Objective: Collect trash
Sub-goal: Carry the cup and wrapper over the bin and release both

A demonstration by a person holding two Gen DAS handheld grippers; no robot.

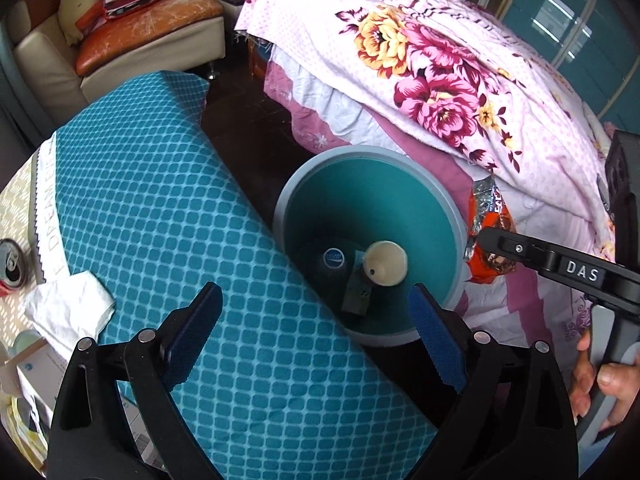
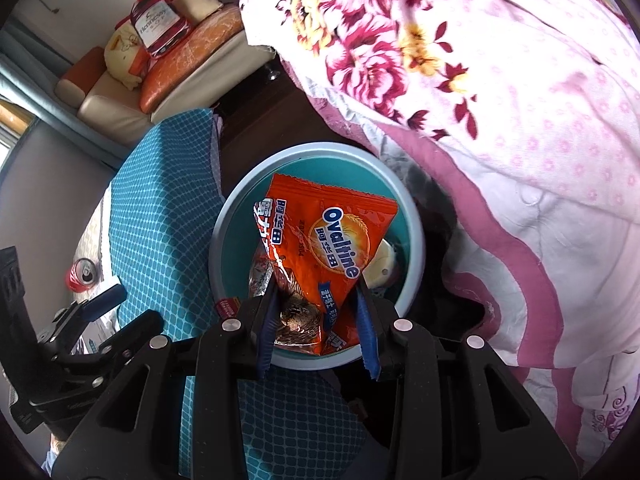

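A round teal bin (image 1: 288, 196) stands on the dark floor between the table and the bed. Inside it lie a cream cap (image 1: 386, 262), a dark bottle with a blue lid (image 1: 334, 260) and a small carton (image 1: 356, 292). My left gripper (image 1: 316, 296) hangs open and empty over the bin's near rim. My right gripper (image 2: 318, 280) is shut on an orange Ovaltine packet (image 2: 320, 240), held above the bin (image 2: 224, 220). On the table to the left sit a red drink can (image 1: 12, 268) and a crumpled white tissue (image 1: 72, 304).
The table under a teal patterned cloth (image 1: 160, 200) borders the bin on the left. A bed with a floral quilt (image 1: 440, 80) borders it on the right. A cream sofa with orange cushions (image 1: 120, 40) stands at the back. A hand (image 1: 600, 380) grips the right handle.
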